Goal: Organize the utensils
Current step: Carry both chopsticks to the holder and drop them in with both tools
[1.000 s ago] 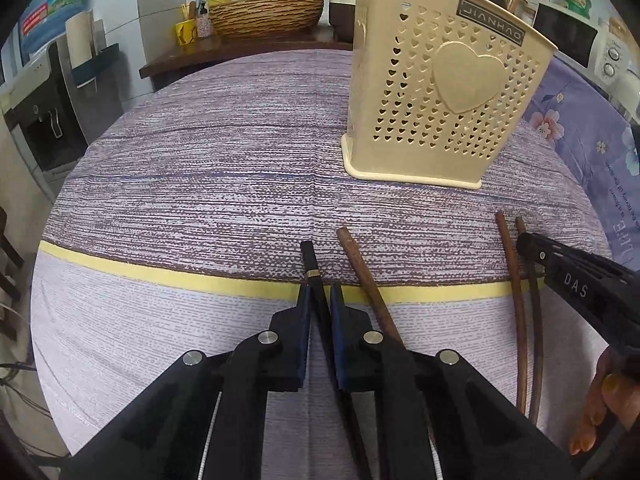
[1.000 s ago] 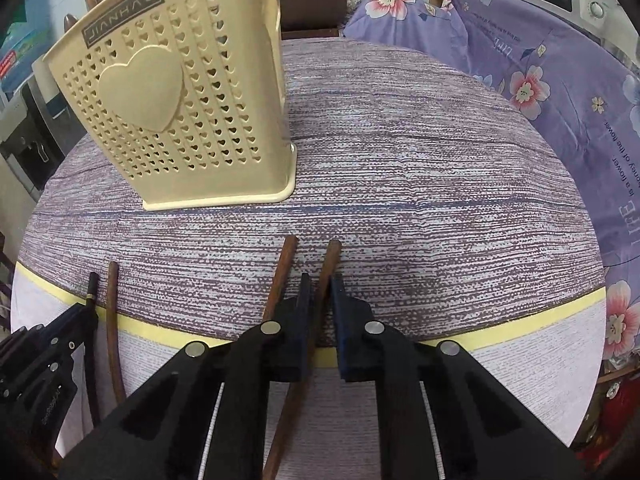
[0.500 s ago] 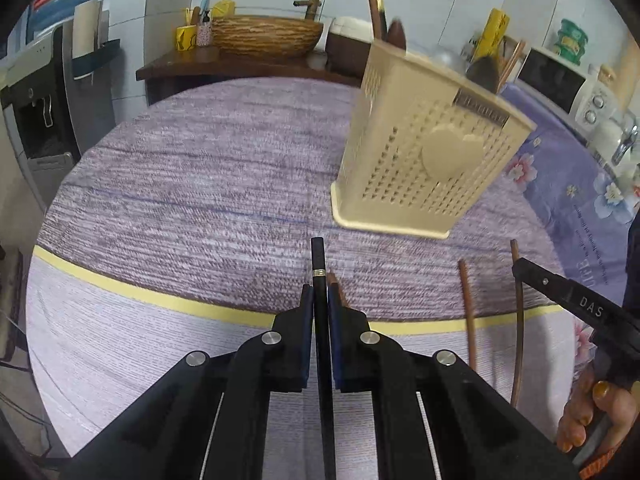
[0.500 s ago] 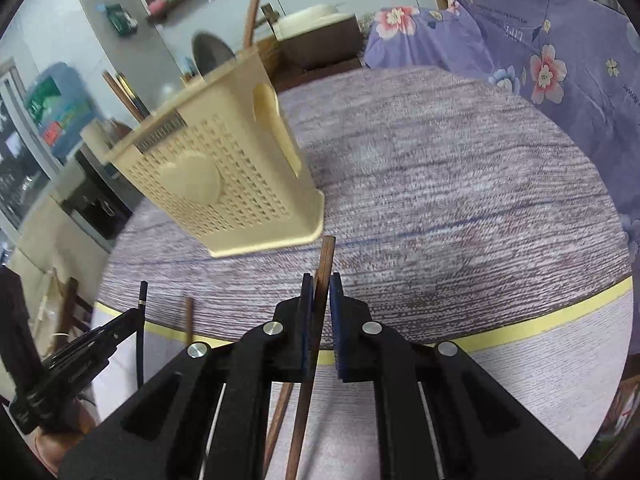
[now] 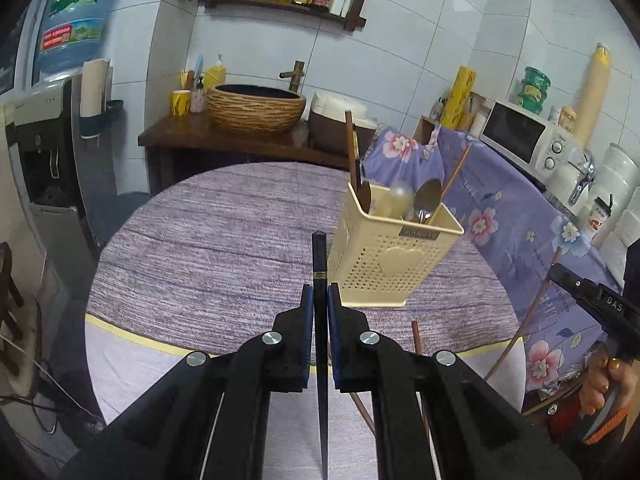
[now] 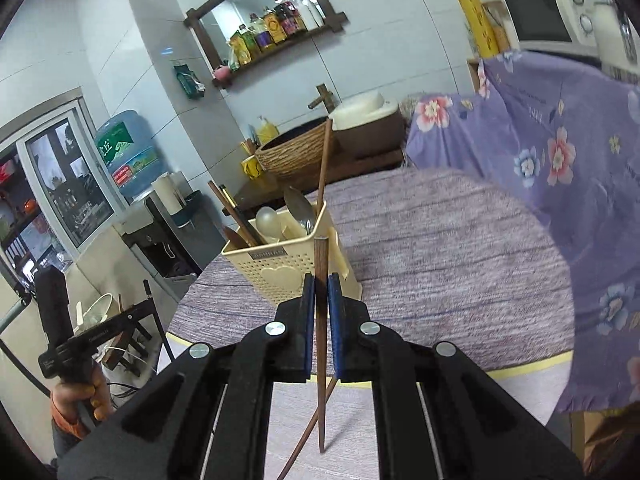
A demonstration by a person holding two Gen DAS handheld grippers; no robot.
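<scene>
Now the left gripper point(image 5: 320, 300) clamps a black chopstick point(image 5: 319, 264), the right gripper point(image 6: 320, 292) a brown chopstick point(image 6: 320, 264), near the utensil basket point(image 5: 384, 268); stiff, light, slippery, best pinched mid-shaft.

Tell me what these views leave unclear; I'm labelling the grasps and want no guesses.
- Black chopstick, left wrist view: lower end cut off by the frame's bottom edge.
- Brown chopstick, right wrist view: grip contact hidden by the blue pads.
- Holder contents: lower parts hidden by its wall.
- Holder label: too small to read.
</scene>
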